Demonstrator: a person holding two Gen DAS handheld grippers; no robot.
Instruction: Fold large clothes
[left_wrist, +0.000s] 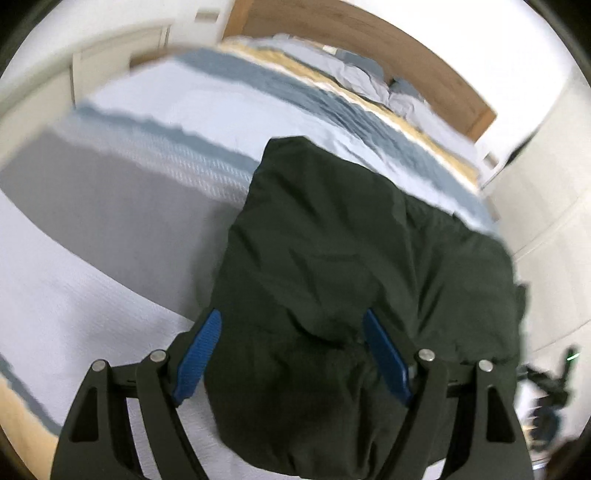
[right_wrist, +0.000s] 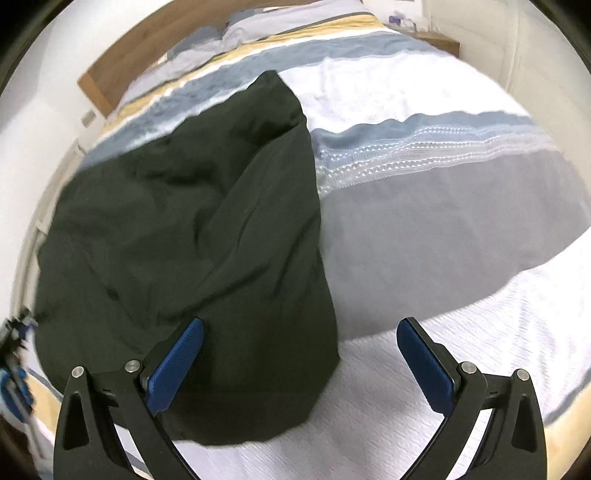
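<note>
A dark green garment (left_wrist: 351, 266) lies spread on the bed, creased and partly doubled over. My left gripper (left_wrist: 291, 325) hovers above its near end, blue pads wide apart, and the cloth shows between the fingers without being pinched. In the right wrist view the same garment (right_wrist: 192, 229) fills the left half. My right gripper (right_wrist: 301, 332) stands open over the garment's right edge; its left pad (right_wrist: 177, 362) is above the cloth and its right pad (right_wrist: 424, 365) above the white bedspread.
The bedspread (right_wrist: 424, 221) has white, grey, blue and yellow bands. Pillows (left_wrist: 369, 77) and a wooden headboard (left_wrist: 369, 37) lie at the far end. A white wall or wardrobe (left_wrist: 546, 203) runs along the right side. Dark gear (left_wrist: 550, 384) stands beside the bed.
</note>
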